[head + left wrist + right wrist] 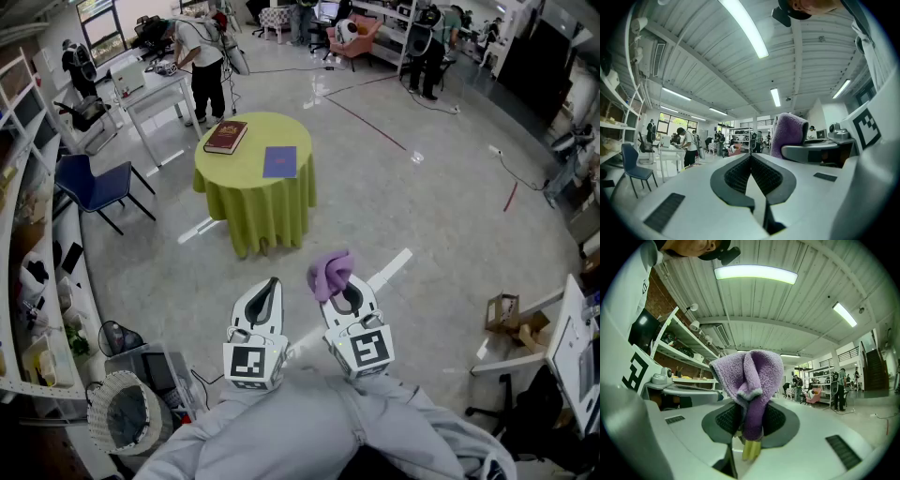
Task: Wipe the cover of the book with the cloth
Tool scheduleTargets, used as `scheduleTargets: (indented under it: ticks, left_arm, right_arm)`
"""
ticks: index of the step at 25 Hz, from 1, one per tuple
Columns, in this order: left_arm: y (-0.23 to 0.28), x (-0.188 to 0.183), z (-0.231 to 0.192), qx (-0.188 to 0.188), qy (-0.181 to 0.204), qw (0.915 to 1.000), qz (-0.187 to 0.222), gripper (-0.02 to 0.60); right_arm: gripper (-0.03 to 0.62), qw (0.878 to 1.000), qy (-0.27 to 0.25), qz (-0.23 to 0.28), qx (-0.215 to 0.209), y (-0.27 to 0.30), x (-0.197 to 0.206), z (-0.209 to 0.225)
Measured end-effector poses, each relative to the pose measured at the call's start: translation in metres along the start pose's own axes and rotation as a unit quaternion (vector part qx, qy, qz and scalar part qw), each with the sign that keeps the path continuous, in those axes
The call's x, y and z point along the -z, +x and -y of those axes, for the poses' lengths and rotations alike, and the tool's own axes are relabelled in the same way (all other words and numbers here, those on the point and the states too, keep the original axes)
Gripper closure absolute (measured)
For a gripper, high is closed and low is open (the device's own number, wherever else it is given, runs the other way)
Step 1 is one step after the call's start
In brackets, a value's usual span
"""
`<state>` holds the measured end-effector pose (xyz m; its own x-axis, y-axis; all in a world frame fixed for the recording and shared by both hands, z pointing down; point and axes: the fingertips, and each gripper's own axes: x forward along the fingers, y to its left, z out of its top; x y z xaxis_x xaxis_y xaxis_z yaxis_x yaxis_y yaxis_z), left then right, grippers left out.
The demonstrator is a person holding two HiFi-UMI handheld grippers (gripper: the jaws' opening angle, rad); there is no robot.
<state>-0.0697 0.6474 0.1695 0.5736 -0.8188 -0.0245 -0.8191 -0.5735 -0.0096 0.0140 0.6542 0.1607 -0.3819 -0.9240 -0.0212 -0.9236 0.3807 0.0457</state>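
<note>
A round table with a yellow-green cloth (255, 192) stands some way ahead of me. On it lie a dark red book (226, 137) at the left and a thin purple-blue book (280, 161) to its right. My right gripper (336, 281) is shut on a purple cloth (330, 272) (749, 380), which bunches up above its jaws. My left gripper (270, 286) is shut with nothing in it; the cloth (788, 135) shows beside it in the left gripper view. Both grippers are held close to my body, well short of the table and tilted upward.
A blue chair (92, 187) stands left of the table and a white desk (155, 94) with a person (202, 61) behind it. Shelving (23, 281) runs along the left. A wire basket (127, 412) sits at my lower left, a cardboard box (506, 314) at right.
</note>
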Motion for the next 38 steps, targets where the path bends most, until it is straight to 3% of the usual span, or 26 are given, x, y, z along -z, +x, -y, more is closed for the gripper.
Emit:
scheduleTargets:
  ticks: [9, 19, 29, 38]
  left_arm:
    - [0.007, -0.002, 0.013, -0.008, 0.009, 0.9999, 0.001, 0.565]
    - [0.016, 0.004, 0.02, -0.028, 0.008, 0.9995, -0.013, 0.564]
    - [0.058, 0.026, -0.029, -0.031, -0.002, 0.9994, -0.018, 0.564]
    - [0.158, 0.04, -0.118, -0.008, 0.001, 0.9996, -0.029, 0.565]
  right_arm:
    - [0.493, 1.0, -0.001, 0.0, -0.006, -0.005, -0.003, 0.013]
    - [0.493, 0.999, 0.031, 0.004, -0.027, -0.006, 0.015, 0.03]
    - [0.493, 0.999, 0.023, -0.005, -0.025, 0.051, 0.036, 0.043]
    - [0.493, 0.999, 0.029, -0.004, -0.018, 0.188, 0.049, 0.067]
